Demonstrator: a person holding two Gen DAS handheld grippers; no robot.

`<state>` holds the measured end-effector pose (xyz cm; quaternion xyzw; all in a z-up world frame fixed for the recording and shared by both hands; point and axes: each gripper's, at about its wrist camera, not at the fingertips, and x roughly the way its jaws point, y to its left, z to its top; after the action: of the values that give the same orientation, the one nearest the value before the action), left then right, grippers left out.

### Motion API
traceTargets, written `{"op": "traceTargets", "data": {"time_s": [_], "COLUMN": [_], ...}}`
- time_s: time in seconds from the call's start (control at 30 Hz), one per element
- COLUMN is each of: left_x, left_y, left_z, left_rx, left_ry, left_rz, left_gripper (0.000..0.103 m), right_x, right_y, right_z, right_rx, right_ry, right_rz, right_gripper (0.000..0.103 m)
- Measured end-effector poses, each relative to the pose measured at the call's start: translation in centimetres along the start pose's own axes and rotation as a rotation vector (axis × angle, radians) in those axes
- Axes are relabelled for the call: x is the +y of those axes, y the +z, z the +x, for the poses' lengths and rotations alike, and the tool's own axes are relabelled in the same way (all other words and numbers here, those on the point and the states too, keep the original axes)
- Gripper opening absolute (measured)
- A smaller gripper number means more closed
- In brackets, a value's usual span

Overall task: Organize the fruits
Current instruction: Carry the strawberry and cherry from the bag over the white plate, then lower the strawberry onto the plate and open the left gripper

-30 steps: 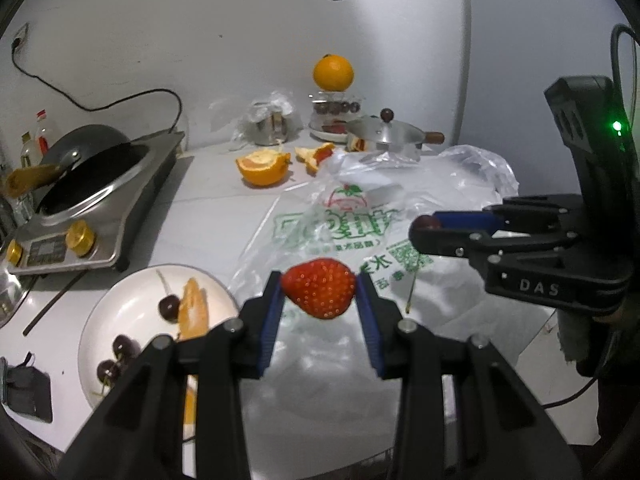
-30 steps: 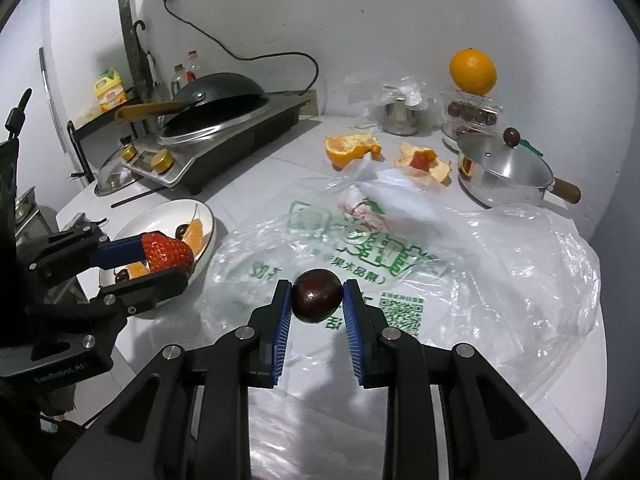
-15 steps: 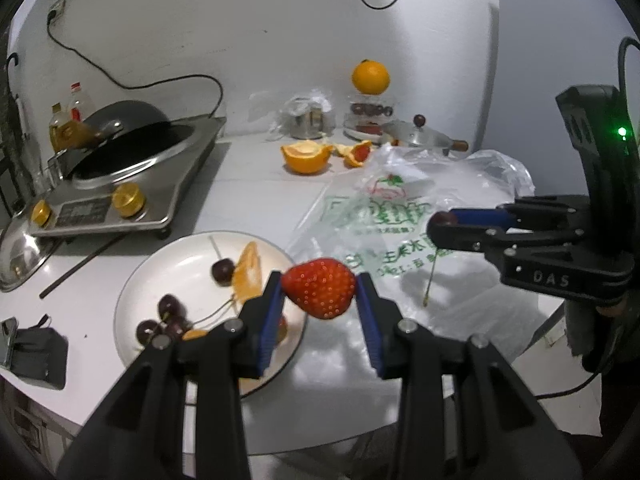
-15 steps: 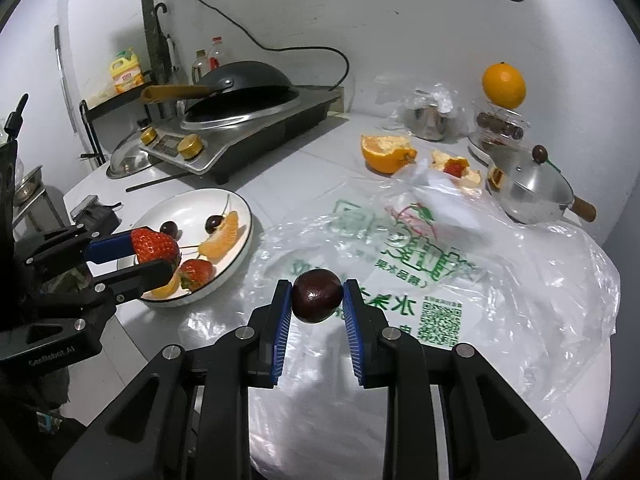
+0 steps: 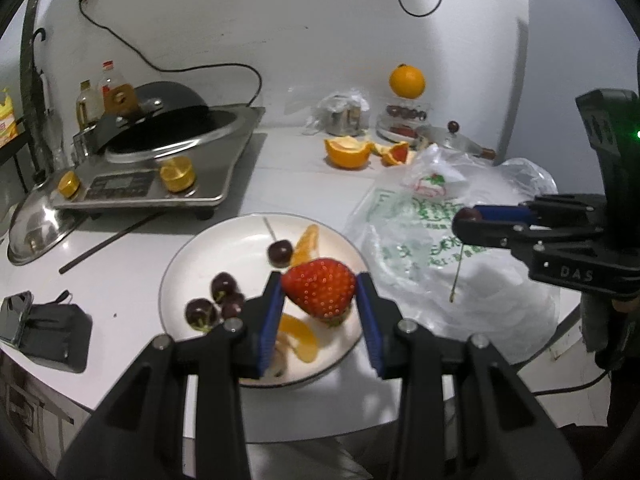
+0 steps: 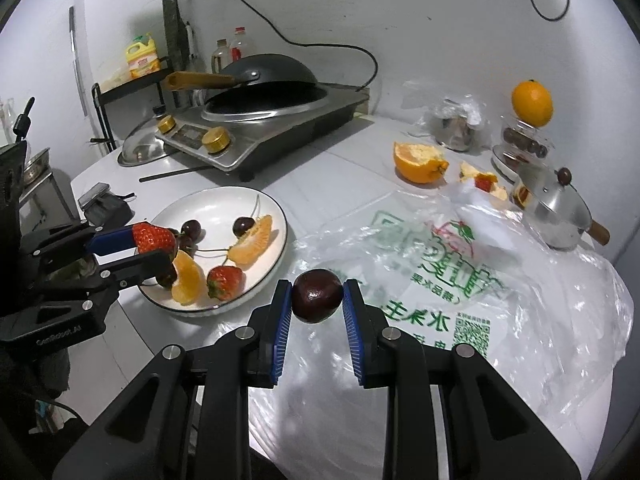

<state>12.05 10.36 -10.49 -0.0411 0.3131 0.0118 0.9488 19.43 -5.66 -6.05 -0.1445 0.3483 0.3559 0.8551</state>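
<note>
- On my right gripper (image 5: 466, 216) body: "DAS" in raised letters; the left gripper (image 6: 154, 246) body carries small mirrored print I can't read.
- Bag (image 6: 480, 280): clear plastic, green Chinese print, a red-and-green fruit logo, a QR code near my right fingers; the characters are too warped to read.
- Yellow jug (image 6: 142, 56) on the back shelf has a label, unreadable.
- Room: the table (image 6: 340, 168) front edge curves just below the plate (image 5: 240, 240); bare top between plate and stove (image 5: 160, 168). A phone (image 5: 16, 316) on a black pouch sits near the left edge, and a dark stick lies by the stove.
- Back: orange (image 5: 407, 81) on a jar, half orange (image 5: 347, 152), pot (image 6: 548, 208) by the bag.
- Left gripper pinches a strawberry (image 5: 319, 286) between its blue pads, above the plate's near side.
- Plate holds cherries (image 5: 279, 251), orange wedges (image 6: 250, 246) and a second strawberry (image 6: 225, 282).
- Right gripper pinches a cherry (image 6: 317, 295) between its pads, over the bag, just right of the plate; in the left view its stem hangs down.
</note>
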Motion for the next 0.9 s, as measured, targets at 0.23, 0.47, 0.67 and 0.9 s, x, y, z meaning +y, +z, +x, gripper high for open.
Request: {"op": "traceTargets", "data": {"time_s": [0.23,0.47,0.67,0.9], "left_x": [2.1,3.2,3.7,3.9], "left_y": [0.1,0.6,1.1,1.3], "left_z": [0.9,2.8,4.7,6.2], "left_rx": [0.004,0.023,0.049,0.070], "left_ry": [0.011,0.024,0.029,0.030], "left_rz": [-0.015,-0.023,-0.028,-0.033], "left_gripper": [0.037,0.037,0.037,0.037], "right_x": [1.0,1.3,0.7,0.2], "right_y": [0.9,1.6,2.2,2.8], "right_z": [1.3,2.9,4.2,5.1], "right_rx": [0.008,0.026,0.031,0.033], "right_ry": [0.017,0.042,0.058,0.064], "right_rz": [-0.014,-0.024,-0.017,-0.014], "right_gripper": [0.028,0.028,0.027,0.027]}}
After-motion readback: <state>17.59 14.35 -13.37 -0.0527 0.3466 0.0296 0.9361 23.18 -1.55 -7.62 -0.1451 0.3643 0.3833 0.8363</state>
